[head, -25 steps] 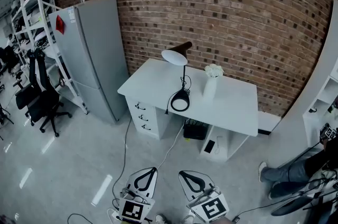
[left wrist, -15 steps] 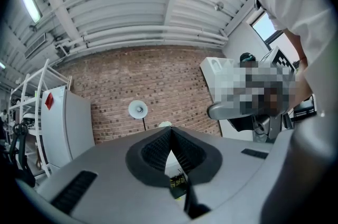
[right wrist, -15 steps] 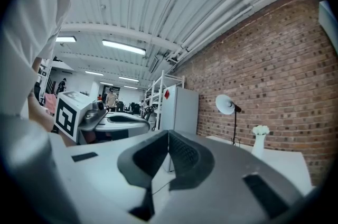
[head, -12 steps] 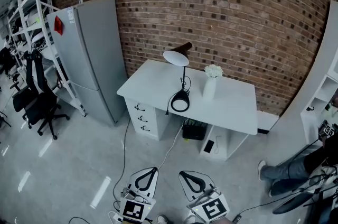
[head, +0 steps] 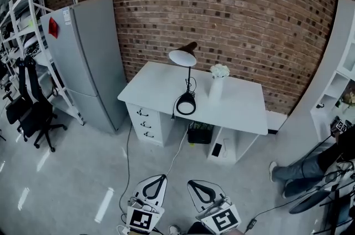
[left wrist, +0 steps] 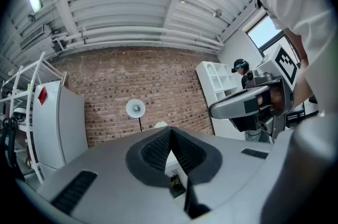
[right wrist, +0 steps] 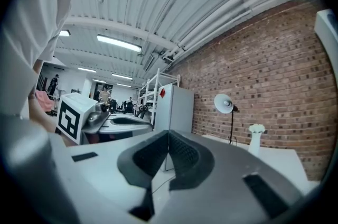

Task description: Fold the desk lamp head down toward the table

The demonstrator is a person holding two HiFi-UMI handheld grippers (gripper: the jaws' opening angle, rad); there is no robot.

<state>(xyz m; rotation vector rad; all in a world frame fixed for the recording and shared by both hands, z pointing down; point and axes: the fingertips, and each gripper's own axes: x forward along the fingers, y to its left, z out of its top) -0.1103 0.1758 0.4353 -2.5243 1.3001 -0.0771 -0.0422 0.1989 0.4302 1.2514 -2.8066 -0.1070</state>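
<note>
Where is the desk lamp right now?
In the head view, the lamp stands near the middle of the desk, its base by the front edge. The vase is just to its right and the fridge farther left.

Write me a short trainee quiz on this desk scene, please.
1. What stands beside the lamp on the desk? A vase; B mug; C laptop.
2. True or false: the lamp's head touches the desk.
3. How do the jaws of the left gripper and right gripper stand?
Key: 1 A. 2 False, it is raised. 3 Both shut, empty.
</note>
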